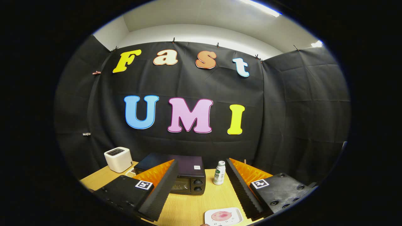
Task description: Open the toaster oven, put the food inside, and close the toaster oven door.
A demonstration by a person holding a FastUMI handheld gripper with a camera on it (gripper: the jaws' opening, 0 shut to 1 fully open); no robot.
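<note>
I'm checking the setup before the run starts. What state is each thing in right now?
toaster oven: door shut, upright on the table, beyond the fingers.
gripper: fingers spread wide, holding nothing.
plate: flat on the table between the fingers, pink food on it.
bottle: upright, cap on, right of the oven.
white toaster: upright, left of the oven.

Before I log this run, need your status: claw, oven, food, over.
Claw open, holding nothing. Toaster oven beyond the fingers, door shut. Food on plate near the fingertips. Bottle beside the oven, clear of the door.
</note>
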